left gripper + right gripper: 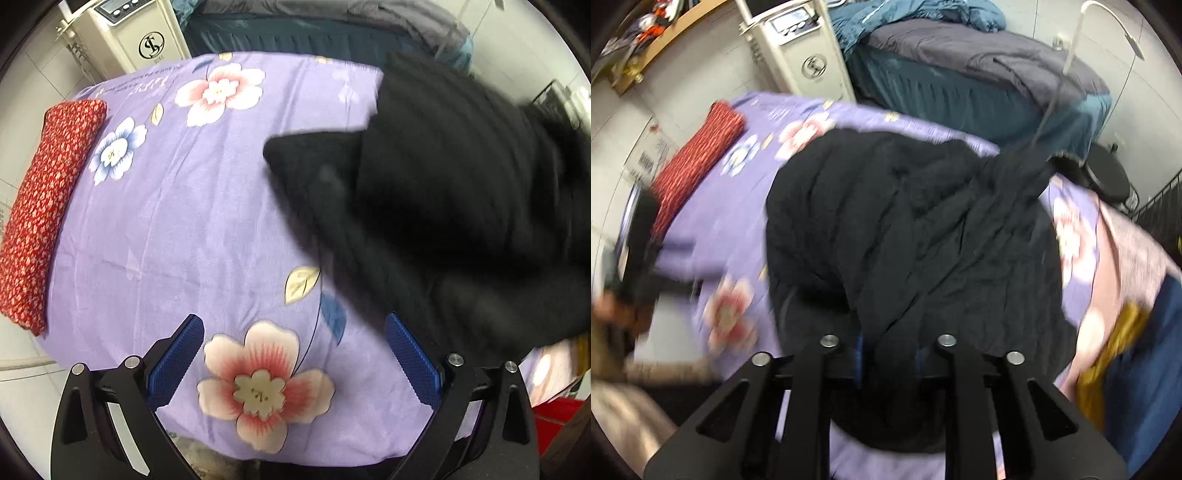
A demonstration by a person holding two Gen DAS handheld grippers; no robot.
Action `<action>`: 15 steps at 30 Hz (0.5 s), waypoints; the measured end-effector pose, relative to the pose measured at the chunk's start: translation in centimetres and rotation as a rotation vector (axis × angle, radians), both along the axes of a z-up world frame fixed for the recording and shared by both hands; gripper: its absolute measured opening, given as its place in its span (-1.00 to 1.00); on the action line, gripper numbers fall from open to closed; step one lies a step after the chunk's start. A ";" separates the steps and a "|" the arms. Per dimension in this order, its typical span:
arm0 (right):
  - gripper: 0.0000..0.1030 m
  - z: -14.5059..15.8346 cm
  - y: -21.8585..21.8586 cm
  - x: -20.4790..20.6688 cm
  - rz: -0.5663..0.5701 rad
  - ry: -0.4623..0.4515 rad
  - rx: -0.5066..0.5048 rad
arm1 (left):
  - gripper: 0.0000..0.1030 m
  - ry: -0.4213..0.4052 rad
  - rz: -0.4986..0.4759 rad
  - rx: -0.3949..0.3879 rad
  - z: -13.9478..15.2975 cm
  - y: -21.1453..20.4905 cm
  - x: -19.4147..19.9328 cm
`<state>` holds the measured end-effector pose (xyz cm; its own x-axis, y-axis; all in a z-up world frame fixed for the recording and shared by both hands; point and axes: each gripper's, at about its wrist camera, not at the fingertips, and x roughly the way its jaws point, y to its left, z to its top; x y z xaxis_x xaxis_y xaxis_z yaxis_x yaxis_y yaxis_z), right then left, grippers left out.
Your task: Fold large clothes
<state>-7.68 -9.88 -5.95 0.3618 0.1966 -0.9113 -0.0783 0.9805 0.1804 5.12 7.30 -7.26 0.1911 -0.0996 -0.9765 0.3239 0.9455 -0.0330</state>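
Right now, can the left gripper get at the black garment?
Probably yes. The left gripper is open over bare purple sheet, and the black garment lies just beside its right finger with nothing between.

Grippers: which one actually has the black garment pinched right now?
The right gripper: its blue pads are closed on a bunch of the black garment. The left gripper is open, with only the purple floral sheet between its pads.
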 end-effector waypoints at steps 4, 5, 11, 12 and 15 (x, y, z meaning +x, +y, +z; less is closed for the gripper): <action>-0.74 -3.2 3.0 -7.0 0.016 0.145 0.059 | 0.88 0.015 0.032 -0.151 2.9 -0.3 2.4; -0.74 -4.7 4.6 -8.9 0.034 0.211 0.074 | 0.88 0.018 0.026 -0.177 3.5 -0.7 2.8; -0.45 -4.8 5.8 -12.8 -0.064 0.226 0.107 | 0.88 -0.042 -0.158 -0.167 4.7 -6.6 5.1; -0.05 -4.2 5.4 -12.8 -0.092 0.219 0.100 | 0.88 -0.049 -0.180 -0.165 4.2 -7.2 5.6; 0.37 -0.6 3.8 -13.0 -0.183 0.137 0.084 | 0.88 0.026 -0.242 -0.174 1.0 -10.0 7.8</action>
